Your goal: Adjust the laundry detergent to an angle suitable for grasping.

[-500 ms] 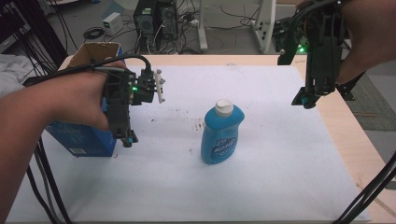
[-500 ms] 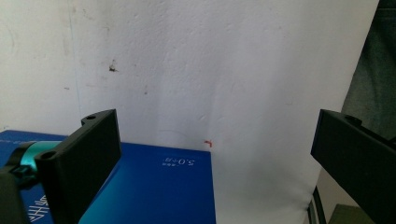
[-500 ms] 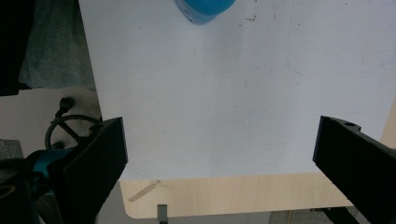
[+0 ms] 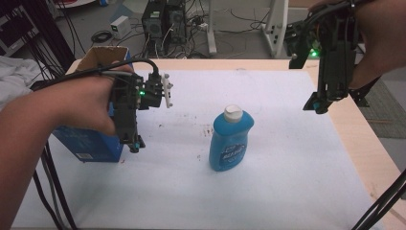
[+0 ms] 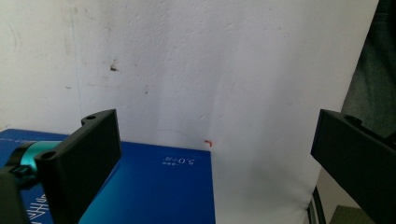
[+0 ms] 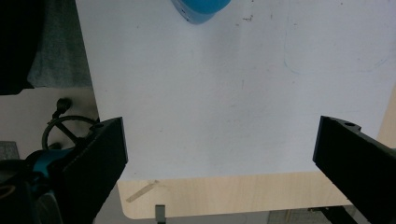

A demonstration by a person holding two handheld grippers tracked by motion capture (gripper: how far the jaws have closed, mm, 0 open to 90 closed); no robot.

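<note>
A blue bottle (image 4: 229, 139) with a white cap stands upright near the middle of the white sheet (image 4: 287, 182) that covers the counter (image 4: 368, 143), free of both grippers. It looks set there so that either hand can come at it from its own side.

The left gripper (image 4: 135, 143) hangs over the left part of the sheet, pointing down, just beside a blue cardboard box (image 4: 88, 143) whose top flaps are open. Seen in the left gripper view, its jaws are spread wide with nothing between them, and the blue box face (image 5: 154, 186) lies below them. The right gripper (image 4: 317, 106) is held high over the far right edge of the counter, well apart from the bottle. In the right gripper view its jaws are likewise released and empty, looking down on bare sheet with the base of the bottle (image 6: 201, 9) at the top edge. Both hands seem poised for an approach rather than a grasp, and the bottle is the likely target since it stands between them.

The bottle's label carries white lettering that is too blurred to read. On the box face in the left gripper view, small white print reads as "5.0", seen upside down, followed by characters too small to make out.
</note>
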